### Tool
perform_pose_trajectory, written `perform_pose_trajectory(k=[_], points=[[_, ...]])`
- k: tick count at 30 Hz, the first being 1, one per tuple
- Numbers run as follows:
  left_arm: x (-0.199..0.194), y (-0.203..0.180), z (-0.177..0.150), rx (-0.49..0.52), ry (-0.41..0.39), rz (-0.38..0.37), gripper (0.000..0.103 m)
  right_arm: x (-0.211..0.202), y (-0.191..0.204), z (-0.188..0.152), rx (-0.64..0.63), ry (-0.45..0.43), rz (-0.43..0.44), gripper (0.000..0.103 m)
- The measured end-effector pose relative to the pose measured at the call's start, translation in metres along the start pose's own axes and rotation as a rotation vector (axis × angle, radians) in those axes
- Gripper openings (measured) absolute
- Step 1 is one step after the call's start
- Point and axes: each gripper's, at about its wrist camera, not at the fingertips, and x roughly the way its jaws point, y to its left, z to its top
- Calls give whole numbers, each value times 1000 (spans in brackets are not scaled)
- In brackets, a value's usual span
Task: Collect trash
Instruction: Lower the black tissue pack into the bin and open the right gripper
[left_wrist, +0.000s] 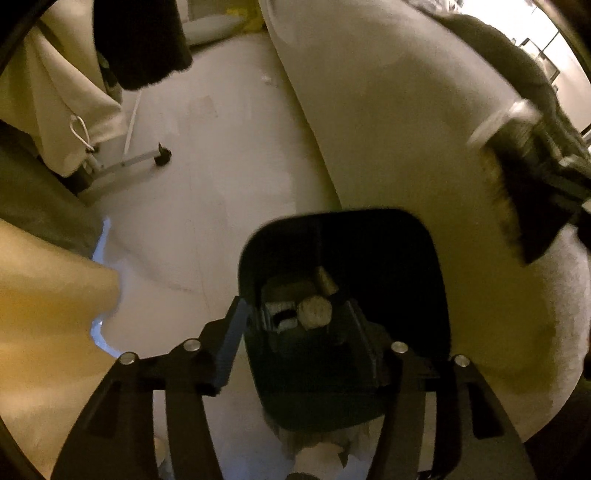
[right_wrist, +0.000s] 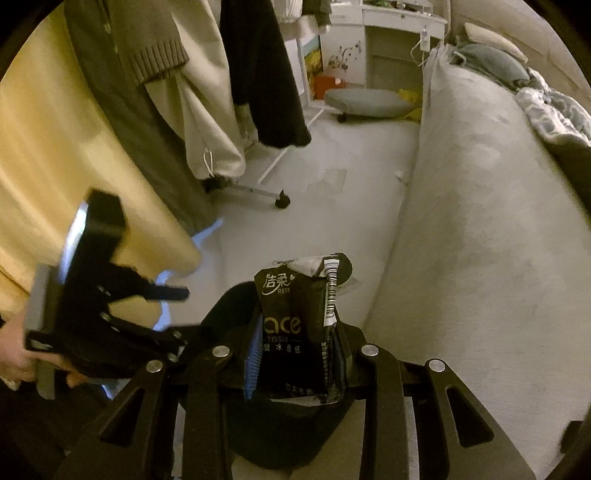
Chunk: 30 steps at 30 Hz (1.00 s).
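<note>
A black trash bin (left_wrist: 343, 251) stands on the pale floor next to the white sofa. Inside it lie a crumpled paper ball (left_wrist: 314, 312) and other scraps. My left gripper (left_wrist: 299, 339) hangs over the bin's near rim with its jaws spread, one finger outside the rim and one inside, holding nothing. My right gripper (right_wrist: 297, 354) is shut on a black tissue packet (right_wrist: 299, 321), upright, just above the bin (right_wrist: 229, 306). The left gripper (right_wrist: 110, 314) shows at the left of the right wrist view, and the right gripper (left_wrist: 532, 173) at the right edge of the left wrist view.
A clothes rack on castors (right_wrist: 282, 201) with hanging garments stands to the left. A yellow curtain (right_wrist: 55, 166) fills the left side. The sofa (right_wrist: 480, 221) runs along the right, with a blanket (right_wrist: 554, 114) on it. A round cushion (right_wrist: 369, 101) lies on the far floor.
</note>
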Motion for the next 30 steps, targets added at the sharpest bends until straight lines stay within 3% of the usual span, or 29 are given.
perform_pose_trajectory(k=[5,11,30], points=[[-24,7,5,-19,-116,-34,70,22,2,-2,1,57,3,32],[-51,12,11,-27,-236,-41,74,40,9,-5,-12,115,12,32],[-126,14,15,-25,-564,-94,76,95,29,-35,-52,304,28,35]])
